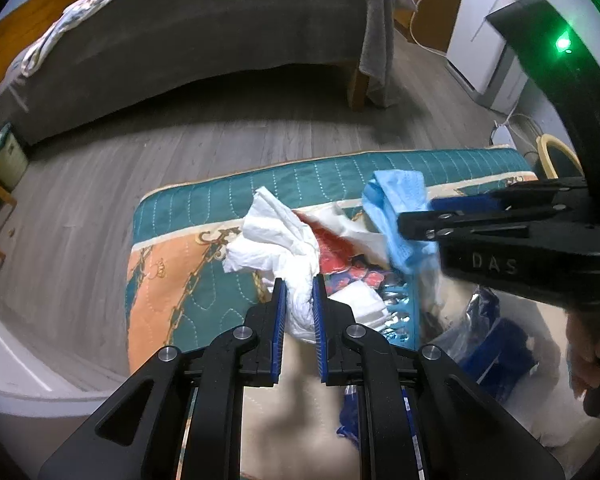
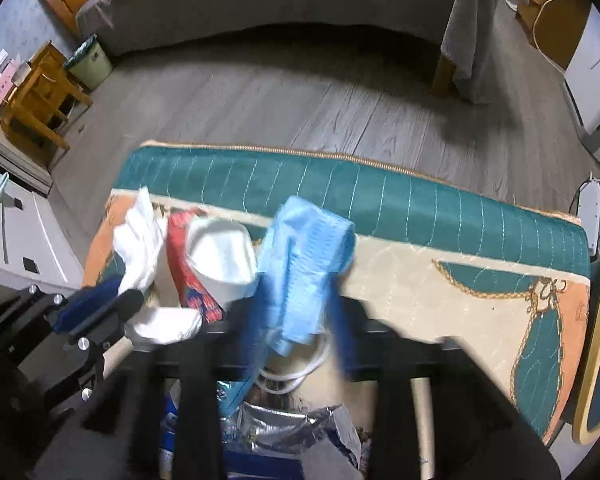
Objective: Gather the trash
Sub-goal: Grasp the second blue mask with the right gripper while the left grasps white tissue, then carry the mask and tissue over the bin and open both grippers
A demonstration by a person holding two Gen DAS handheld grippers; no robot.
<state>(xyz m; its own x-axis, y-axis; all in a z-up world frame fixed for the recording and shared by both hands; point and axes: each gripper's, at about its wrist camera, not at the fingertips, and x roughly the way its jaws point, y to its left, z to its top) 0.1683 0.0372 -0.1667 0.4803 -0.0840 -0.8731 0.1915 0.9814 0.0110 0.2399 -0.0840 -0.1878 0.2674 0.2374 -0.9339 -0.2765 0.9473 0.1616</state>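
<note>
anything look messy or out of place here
Yes. Trash is strewn over the quilted mat: a red wrapper, a silver foil bag and tissues. The left gripper is shut on a crumpled white tissue; the right gripper has a blue face mask between its fingers.

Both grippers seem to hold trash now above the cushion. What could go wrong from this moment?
The left gripper pinches only the twisted end of the white tissue, so it may tear or slip out. The blue mask hangs loosely in the right gripper; its white loop might snag on the wrappers below.
</note>
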